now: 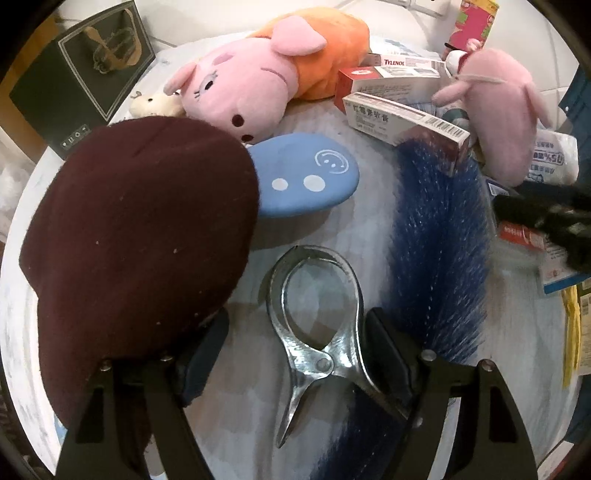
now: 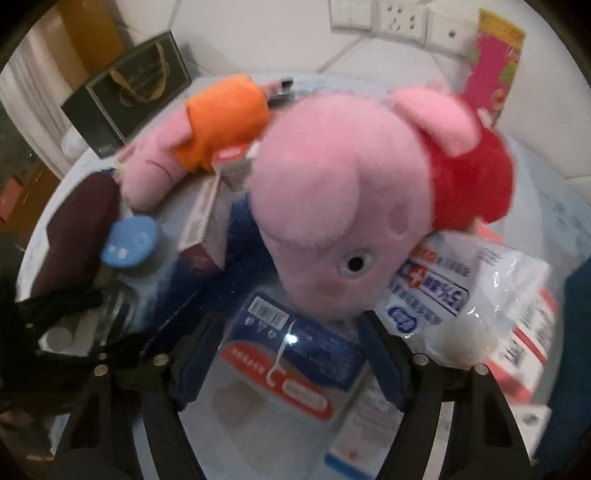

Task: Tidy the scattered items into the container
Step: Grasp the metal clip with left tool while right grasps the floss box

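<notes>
A metal clamp-like tool (image 1: 317, 325) lies on the white round table (image 1: 365, 221), between the fingers of my left gripper (image 1: 295, 354). The jaws stand open, with the left pad clear of the tool. A maroon cap (image 1: 140, 236) lies to its left, partly over a blue smiley disc (image 1: 306, 177), and a blue fuzzy duster (image 1: 439, 240) to its right. My right gripper (image 2: 286, 358) is open, pointing down over a blue-and-red packet (image 2: 295, 362) in clear plastic. The snout of a pink pig plush in red (image 2: 332, 221) hangs just beyond its fingertips.
A larger pig plush in orange (image 1: 258, 74), a small cream toy (image 1: 155, 105), medicine boxes (image 1: 402, 122) and a wipes pack (image 2: 461, 288) crowd the far side. A dark gift bag (image 1: 81, 74) stands at the back left. Wall sockets (image 2: 395, 18) are behind.
</notes>
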A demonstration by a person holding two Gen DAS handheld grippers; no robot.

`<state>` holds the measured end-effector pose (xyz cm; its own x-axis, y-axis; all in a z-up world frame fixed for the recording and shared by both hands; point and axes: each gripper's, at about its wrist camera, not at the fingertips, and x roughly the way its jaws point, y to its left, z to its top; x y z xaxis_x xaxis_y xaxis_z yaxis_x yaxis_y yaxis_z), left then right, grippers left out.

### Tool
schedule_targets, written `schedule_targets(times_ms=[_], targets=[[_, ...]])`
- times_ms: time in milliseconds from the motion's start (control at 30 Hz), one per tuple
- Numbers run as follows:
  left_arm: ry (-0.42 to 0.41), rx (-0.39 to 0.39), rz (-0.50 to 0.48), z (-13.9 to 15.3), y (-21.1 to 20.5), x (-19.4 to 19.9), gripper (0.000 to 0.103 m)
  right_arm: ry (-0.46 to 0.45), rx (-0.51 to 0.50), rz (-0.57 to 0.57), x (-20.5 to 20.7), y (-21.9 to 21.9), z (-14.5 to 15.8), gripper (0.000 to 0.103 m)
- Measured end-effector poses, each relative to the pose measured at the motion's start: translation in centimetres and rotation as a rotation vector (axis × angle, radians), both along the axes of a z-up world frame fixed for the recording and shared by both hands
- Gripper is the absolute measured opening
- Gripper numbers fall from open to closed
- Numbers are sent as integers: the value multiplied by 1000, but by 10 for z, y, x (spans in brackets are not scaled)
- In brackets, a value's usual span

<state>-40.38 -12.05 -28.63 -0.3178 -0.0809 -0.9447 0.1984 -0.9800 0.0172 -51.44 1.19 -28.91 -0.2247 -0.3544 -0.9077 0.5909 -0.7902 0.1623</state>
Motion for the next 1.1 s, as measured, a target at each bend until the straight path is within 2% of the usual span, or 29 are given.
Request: schedule_targets(times_ms=[67,100,200,300,367,433,500,533,600,667,733,767,867,900,933,1100], targets=[[9,26,-20,3,4,2,49,-66,-24,-5,5,1,-7,75],[8,22,-29,4,7,4,46,-81,-30,-5,11,2,-7,74],[0,18,-50,6,11,12,46,-120,-37,13,36,8,-8,66],[-8,24,-59,8,10,23,46,-150,-37,33,65,14,-9,65],[-10,24,-59,9,10,27,46,-126,-26,26,74,18,-5,66],[-13,28,-41,10,8,27,46,-95,-24,11,75,18,1,70],[-24,36,-24,9,7,23,46,-61,-8,-1,71,16,4,86],[-23,32,-21,8,8,22,47,-48,3,-2,69,13,5,90],[-18,14,-25,7,10,20,53,-33,24,5,66,7,3,91],[-13,13,-19,7,10,18,55,-22,46,13,65,1,1,91],[-11,21,-7,7,9,18,57,-26,69,25,65,-6,-6,79],[-11,25,-5,8,8,17,57,-38,77,31,65,-9,-11,61],[-1,25,-15,9,10,17,56,-39,108,28,66,-15,-21,61],[3,24,-19,10,11,18,48,-34,117,25,66,-17,-21,61],[5,25,-24,11,13,18,46,-30,121,22,66,-17,-21,61],[33,29,-36,20,18,24,45,-29,118,-9,70,-11,-19,60]])
